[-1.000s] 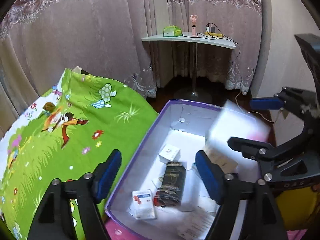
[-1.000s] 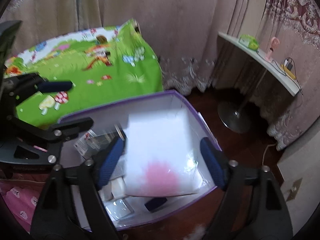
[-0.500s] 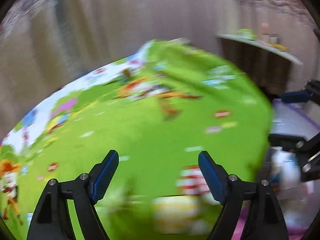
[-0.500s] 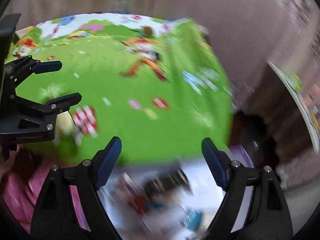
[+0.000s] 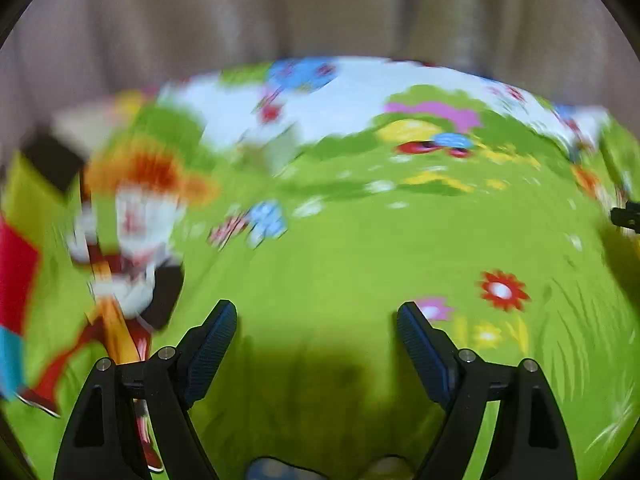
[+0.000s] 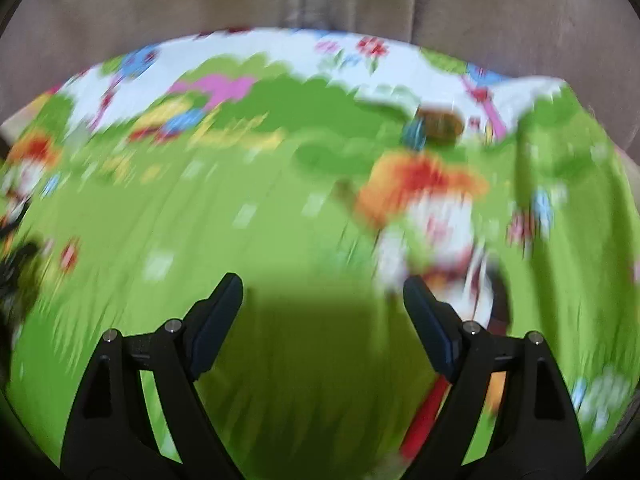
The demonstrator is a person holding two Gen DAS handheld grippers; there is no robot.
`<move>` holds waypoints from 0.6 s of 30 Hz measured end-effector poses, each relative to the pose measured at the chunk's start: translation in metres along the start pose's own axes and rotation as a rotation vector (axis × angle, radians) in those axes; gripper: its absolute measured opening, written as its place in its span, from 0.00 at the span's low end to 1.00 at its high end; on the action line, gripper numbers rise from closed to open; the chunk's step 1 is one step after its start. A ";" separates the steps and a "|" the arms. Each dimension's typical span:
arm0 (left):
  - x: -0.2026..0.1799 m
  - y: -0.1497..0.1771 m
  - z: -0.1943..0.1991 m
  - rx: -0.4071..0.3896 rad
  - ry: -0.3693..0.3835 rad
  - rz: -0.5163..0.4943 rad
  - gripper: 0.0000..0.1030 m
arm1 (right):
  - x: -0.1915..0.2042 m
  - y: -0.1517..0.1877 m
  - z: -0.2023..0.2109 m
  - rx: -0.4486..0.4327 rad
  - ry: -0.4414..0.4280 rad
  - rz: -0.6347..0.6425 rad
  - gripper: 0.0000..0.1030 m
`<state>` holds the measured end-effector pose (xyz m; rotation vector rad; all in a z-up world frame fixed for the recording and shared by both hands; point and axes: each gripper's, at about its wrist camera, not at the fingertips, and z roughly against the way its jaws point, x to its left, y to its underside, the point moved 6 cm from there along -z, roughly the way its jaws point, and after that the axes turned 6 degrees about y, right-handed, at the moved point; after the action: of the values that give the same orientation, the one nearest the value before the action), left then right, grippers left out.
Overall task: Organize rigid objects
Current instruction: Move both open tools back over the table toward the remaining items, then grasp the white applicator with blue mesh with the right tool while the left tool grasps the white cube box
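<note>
Both views are blurred by motion. My left gripper (image 5: 316, 320) is open and empty above a green cartoon-print cloth (image 5: 360, 248). My right gripper (image 6: 322, 292) is open and empty above the same cloth (image 6: 256, 208). The purple-edged storage box and its contents are out of both views. A black part of the right gripper shows at the right edge of the left wrist view (image 5: 628, 216). A dark blurred shape at the left edge of the right wrist view (image 6: 16, 272) looks like the left gripper.
Blurred coloured shapes, red, yellow, black and blue, lie at the far left of the left wrist view (image 5: 24, 240); I cannot tell what they are. A pinkish curtain (image 5: 320, 8) hangs behind the cloth-covered surface.
Both grippers have swung left, away from the purple-edged box, and face the green cloth. The white packet that was between the right gripper's fingers a second ago is gone from view.
</note>
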<state>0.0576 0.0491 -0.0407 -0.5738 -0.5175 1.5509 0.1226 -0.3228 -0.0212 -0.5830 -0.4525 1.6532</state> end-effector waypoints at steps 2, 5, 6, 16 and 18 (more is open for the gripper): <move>0.015 -0.001 -0.001 -0.008 0.044 0.105 0.82 | -0.014 -0.040 -0.017 -0.048 0.038 0.031 0.82; 0.010 0.002 -0.004 0.010 0.013 0.080 0.86 | -0.029 -0.091 -0.046 -0.053 0.033 0.139 0.85; 0.006 0.003 -0.005 0.022 -0.009 0.060 0.86 | -0.032 -0.103 -0.056 -0.036 0.035 0.179 0.86; 0.002 0.005 -0.011 0.054 0.006 0.030 1.00 | -0.063 -0.101 -0.133 0.103 -0.187 0.330 0.82; 0.002 0.005 -0.012 0.055 0.006 0.029 1.00 | -0.065 -0.096 -0.128 0.063 -0.254 0.262 0.61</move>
<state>0.0616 0.0502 -0.0528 -0.5459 -0.4624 1.5853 0.2826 -0.3755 -0.0578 -0.3986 -0.5223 1.9973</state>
